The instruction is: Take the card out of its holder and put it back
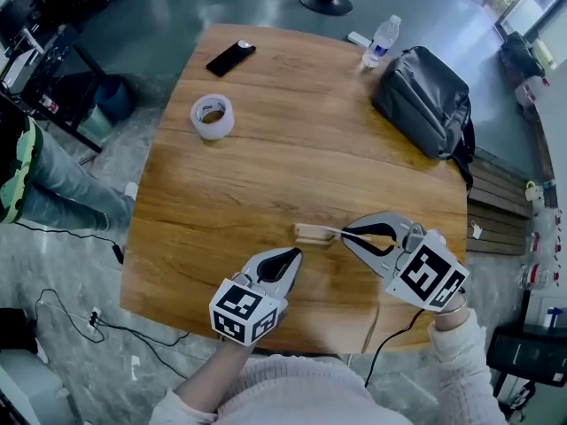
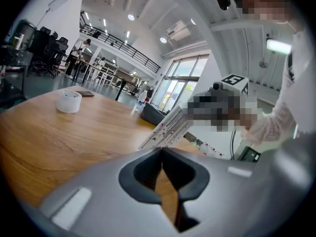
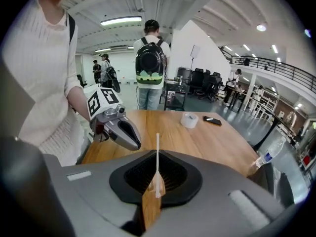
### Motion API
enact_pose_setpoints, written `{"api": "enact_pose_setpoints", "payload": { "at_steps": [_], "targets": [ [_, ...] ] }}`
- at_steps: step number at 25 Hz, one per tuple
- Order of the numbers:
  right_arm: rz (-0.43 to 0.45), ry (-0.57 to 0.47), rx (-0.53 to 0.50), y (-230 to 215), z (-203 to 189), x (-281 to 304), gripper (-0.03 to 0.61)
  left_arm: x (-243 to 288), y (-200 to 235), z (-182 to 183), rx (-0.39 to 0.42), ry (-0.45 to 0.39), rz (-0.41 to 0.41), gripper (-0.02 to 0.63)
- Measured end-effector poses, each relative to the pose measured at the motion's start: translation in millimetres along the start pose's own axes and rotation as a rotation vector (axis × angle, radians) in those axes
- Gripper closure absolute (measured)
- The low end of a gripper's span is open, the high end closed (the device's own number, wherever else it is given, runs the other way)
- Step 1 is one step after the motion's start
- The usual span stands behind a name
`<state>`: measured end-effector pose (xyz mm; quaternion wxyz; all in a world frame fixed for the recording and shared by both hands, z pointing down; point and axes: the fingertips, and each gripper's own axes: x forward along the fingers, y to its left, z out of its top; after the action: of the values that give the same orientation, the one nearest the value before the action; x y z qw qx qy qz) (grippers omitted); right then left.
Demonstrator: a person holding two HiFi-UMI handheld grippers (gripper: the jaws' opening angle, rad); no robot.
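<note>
Looking down on a wooden table [image 1: 292,158]. The left gripper [image 1: 296,254] is near the front edge, tips together, nothing in it. The right gripper [image 1: 345,235] has its tips pinched on a thin white card [image 1: 334,230], right at the end of the little wooden holder [image 1: 310,234]. Further back: tape roll [image 1: 213,116], black phone [image 1: 230,57], water bottle [image 1: 382,41], grey bag [image 1: 423,100].
</note>
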<state>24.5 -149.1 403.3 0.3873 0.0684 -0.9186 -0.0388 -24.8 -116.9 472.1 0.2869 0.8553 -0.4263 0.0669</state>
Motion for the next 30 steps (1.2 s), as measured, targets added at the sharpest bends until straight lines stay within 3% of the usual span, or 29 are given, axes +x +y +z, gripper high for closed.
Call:
{"api": "enact_pose_setpoints", "payload": {
  "at_steps": [12,30],
  "targets": [
    [0.158,0.106,-0.125,3,3,15,0.566,1,8,-2,-0.039,-0.013,0.017,0.606],
    [0.192,0.145,-0.081,-3,1,18,0.566,-1,7,-4,-0.034,-0.014,0.018,0.604]
  ]
}}
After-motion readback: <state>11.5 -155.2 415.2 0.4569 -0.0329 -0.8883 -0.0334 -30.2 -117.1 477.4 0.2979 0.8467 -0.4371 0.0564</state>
